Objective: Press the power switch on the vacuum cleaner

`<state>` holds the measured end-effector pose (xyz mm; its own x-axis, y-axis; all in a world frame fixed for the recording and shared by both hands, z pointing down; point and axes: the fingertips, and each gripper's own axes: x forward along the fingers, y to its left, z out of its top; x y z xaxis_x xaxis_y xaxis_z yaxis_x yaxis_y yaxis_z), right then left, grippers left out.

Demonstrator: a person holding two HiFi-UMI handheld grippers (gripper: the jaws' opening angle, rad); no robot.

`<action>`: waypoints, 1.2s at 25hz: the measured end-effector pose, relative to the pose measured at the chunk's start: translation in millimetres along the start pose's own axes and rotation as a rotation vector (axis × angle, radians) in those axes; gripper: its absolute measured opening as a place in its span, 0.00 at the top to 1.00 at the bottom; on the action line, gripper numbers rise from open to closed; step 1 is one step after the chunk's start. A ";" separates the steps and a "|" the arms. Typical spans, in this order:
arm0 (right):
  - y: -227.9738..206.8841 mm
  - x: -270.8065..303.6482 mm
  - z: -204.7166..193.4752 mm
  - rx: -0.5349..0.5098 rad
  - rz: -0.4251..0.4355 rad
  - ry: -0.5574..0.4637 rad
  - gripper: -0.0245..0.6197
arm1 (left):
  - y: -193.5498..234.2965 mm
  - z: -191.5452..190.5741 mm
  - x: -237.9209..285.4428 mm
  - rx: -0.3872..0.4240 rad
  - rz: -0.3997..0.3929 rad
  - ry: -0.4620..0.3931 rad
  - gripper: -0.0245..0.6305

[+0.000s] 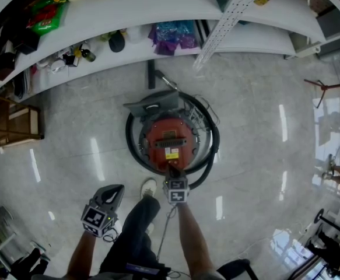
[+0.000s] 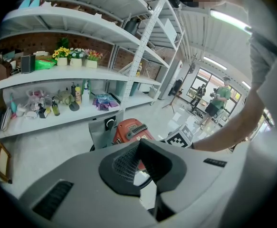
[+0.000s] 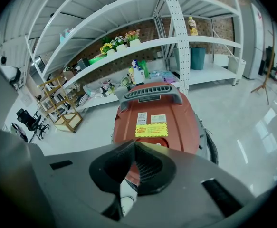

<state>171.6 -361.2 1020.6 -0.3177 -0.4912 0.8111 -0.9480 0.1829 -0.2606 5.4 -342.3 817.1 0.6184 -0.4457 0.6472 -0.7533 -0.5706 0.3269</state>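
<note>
At the far left a wooden rack (image 1: 11,121) stood on the floor (image 1: 257,127) beside the long white shelves (image 1: 158,7). On a middle shelf, small white pots (image 2: 75,61) held yellow and pink flowers, and a few little bottles (image 2: 55,108) stood on the shelf below. The left gripper (image 2: 139,144) hung over bare floor, well apart from the machine, with its fingers together and nothing between them. Near it was the person's white shoe (image 1: 149,187).

The vacuum cleaner (image 1: 168,139), a round red machine, sat on the floor in front of the shelves, ringed by its coiled black hose (image 1: 211,150). A grey handle (image 3: 150,93) crossed its top, and a yellow sticker (image 3: 151,129) lay below that. The right gripper (image 3: 135,144) was down at the near edge of the red body, just below the sticker, fingers closed tip to tip on nothing; whether they touched the casing I could not tell. Further right, a teal bin (image 3: 197,58) stood on a shelf, its contents out of sight.
</note>
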 end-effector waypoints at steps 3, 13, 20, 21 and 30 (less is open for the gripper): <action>2.1 0.8 3.8 0.000 0.009 -0.012 0.94 | 0.9 -0.6 0.8 0.003 -0.003 0.002 0.95; -0.7 10.4 -11.5 -0.005 -0.001 0.030 0.94 | 4.8 -3.7 1.0 -0.008 0.005 -0.007 0.95; 0.0 9.0 -8.2 0.007 0.008 0.027 0.94 | 4.0 0.3 -2.5 0.009 0.004 -0.018 0.95; -0.7 8.0 -9.0 0.017 0.011 0.025 0.94 | 3.2 0.7 -3.0 0.008 0.003 -0.016 0.95; -2.3 -12.6 -3.7 0.035 0.009 -0.006 0.94 | -6.1 10.6 -6.1 0.016 -0.007 -0.031 0.95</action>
<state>177.8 -352.2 1012.9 -0.3259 -0.4951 0.8054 -0.9453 0.1572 -0.2858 8.6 -343.4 803.8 0.6303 -0.4627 0.6234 -0.7455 -0.5847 0.3198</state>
